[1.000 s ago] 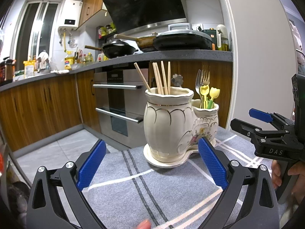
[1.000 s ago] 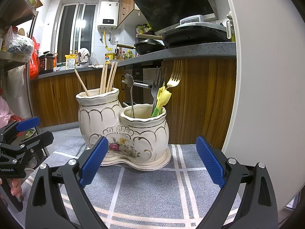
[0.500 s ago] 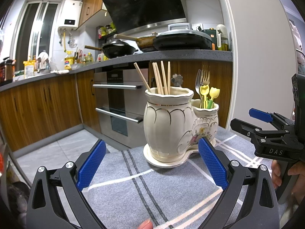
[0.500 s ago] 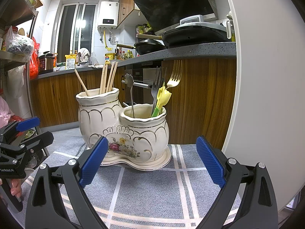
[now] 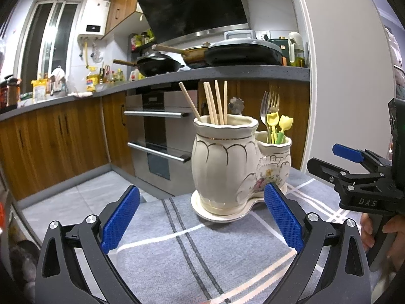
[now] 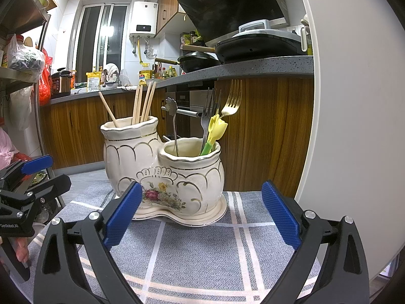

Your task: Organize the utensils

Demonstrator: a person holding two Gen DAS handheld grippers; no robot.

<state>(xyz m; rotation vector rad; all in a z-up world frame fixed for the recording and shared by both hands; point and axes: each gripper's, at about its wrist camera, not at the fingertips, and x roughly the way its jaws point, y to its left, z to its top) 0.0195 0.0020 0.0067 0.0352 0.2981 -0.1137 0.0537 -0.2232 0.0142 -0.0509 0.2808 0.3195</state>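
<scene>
In a home kitchen, a double ceramic utensil holder (image 6: 164,174) is sitting on a grey plaid cloth (image 6: 197,248), chopsticks (image 6: 143,103) and forks (image 6: 215,101) sorted by compartment, while both grippers, left gripper (image 5: 202,223) and right gripper (image 6: 200,217), are hovering just short of it, jaws apart and empty.

We hold the left gripper (image 5: 201,217) low and level, blue pads (image 5: 121,221) spread wide, nothing between them. Right gripper (image 6: 201,214) same: jaws wide apart, empty, pointing forward. Our right hand (image 5: 384,238) wraps its handle at the left view's edge; left-hand fingers (image 6: 21,249) just show under the other gripper.
</scene>
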